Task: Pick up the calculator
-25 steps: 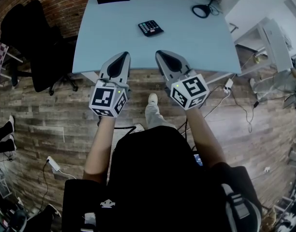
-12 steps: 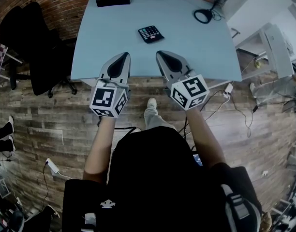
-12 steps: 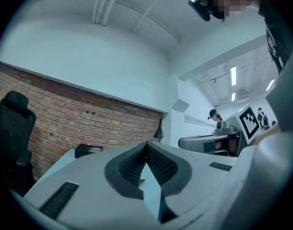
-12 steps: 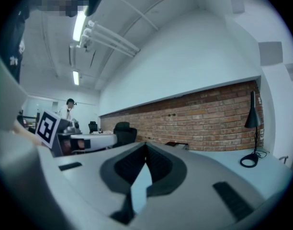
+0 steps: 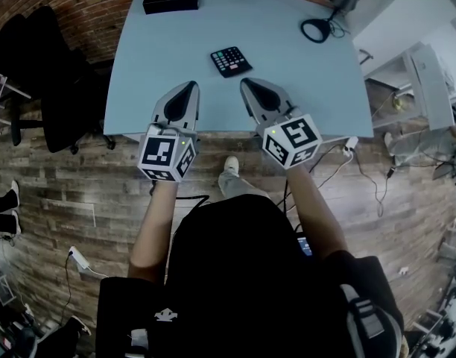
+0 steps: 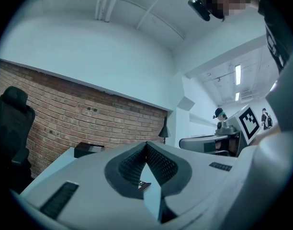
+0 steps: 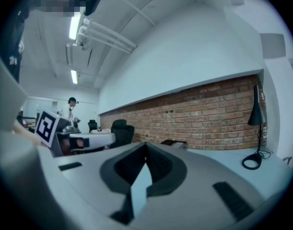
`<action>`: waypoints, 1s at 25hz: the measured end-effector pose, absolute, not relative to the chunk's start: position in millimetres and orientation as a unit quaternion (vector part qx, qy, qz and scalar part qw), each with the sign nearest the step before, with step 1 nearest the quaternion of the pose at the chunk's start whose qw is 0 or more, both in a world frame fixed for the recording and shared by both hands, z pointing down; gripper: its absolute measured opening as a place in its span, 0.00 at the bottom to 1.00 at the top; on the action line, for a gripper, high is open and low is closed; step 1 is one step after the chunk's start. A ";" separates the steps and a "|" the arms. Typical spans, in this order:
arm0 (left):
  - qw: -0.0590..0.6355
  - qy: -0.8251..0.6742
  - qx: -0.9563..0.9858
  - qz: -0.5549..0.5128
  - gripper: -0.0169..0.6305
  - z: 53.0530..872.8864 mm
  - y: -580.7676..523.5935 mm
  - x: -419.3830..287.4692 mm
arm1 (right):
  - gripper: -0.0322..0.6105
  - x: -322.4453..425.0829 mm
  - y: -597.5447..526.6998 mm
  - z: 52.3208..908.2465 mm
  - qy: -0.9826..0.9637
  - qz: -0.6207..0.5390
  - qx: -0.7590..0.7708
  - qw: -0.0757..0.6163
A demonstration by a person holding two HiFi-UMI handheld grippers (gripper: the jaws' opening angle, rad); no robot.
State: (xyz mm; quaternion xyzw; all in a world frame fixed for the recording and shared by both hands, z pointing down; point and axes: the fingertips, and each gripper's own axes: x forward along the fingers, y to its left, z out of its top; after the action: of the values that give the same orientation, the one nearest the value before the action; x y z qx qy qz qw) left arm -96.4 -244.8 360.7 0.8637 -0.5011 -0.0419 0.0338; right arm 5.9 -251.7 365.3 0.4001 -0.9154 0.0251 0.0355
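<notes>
a person holds two claws level over the near edge of a pale blue counter [image 5: 302,80]. the left claw [image 5: 190,86] and right claw [image 5: 247,83] each have their jaws pressed together, with nothing between them. the calculator [image 5: 231,61] lies flat near the counter's middle, just ahead of both tips and apart from them. to lift it well, one claw likely needs to open first, tip downward, and straddle the calculator's narrower width, since it lies thin and low.

Calculator [image 5: 230,61] on blue table [image 5: 287,73] — left gripper [image 5: 188,86], right gripper [image 5: 247,83] nearby
</notes>
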 end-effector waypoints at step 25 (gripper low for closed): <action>0.078 -0.541 0.837 -0.015 0.03 401.6 -347.1 -84.4 | 0.06 25.6 -368.8 449.0 -0.925 0.070 0.349 0.133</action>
State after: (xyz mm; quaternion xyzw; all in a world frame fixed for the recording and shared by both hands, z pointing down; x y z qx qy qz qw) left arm -84.4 -347.1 401.6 0.8370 -0.5414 -0.0154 0.0779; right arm 25.6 -368.8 449.0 0.3493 -0.9249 0.0703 0.1327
